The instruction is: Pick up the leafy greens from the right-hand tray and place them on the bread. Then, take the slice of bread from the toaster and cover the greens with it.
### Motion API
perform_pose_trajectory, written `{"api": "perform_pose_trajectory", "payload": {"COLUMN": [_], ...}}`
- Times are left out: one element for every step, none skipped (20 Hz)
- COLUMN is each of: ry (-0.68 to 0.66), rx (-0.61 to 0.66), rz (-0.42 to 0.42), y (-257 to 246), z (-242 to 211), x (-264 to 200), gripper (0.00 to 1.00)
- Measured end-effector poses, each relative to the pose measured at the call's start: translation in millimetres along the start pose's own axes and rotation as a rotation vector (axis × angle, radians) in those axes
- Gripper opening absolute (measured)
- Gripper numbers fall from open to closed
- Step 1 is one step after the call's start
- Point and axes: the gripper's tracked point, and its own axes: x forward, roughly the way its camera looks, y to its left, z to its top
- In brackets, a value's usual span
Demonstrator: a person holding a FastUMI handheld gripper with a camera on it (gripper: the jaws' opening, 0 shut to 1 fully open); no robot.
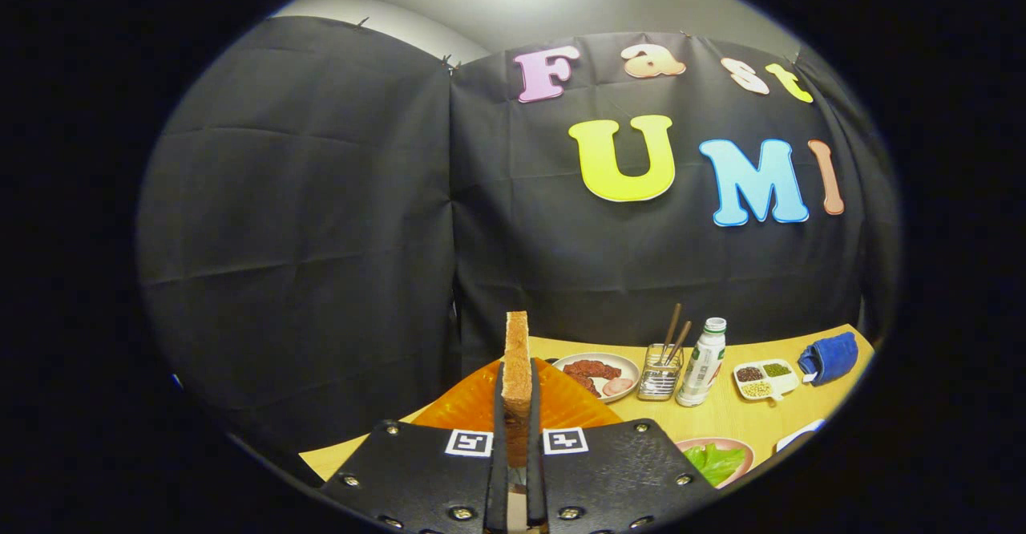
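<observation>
While your tongs [515, 406] pinch the porous toast [517, 358] upright by its flat faces, it stands over a ribbed orange plate [465, 406]; crinkled greens [713, 462] lie in a round dish on the wooden desk [721, 418].

We lose the bread slice's [517, 358] lower end between the gripper's [516, 406] closed fingers, which also cover half the orange plate [465, 406] and part of the greens [713, 462].

Cloth-walled recording booth [321, 237], food-laden wooden table [721, 418]
</observation>
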Motion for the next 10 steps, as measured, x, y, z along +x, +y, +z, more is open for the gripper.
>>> {"api": "perform_pose_trajectory", "payload": {"ry": [0.005,0.012,0.017,0.022,0.025,0.032,0.037,0.046,0.056,0.061], "rx": [0.012,0.019,0.020,0.012,-0.005,-0.018,-0.025,-0.028,-0.027,-0.023], "rz": [-0.003,-0.008,-0.016,-0.023,-0.029,-0.041,-0.055,-0.075,-0.093,-0.108], "y": [-7,-14,-23,-32,-41,-52,-64,-77,-90,-102], "z": [1,2,3,1,-1,-6,-14,-21,-28,-33], "x": [-2,-4,-5,-8,-9,-12,-13,-15,-16,-18], "gripper": [0.09,0.09,0.09,0.09,0.09,0.09,0.09,0.09,0.09,0.09]}}
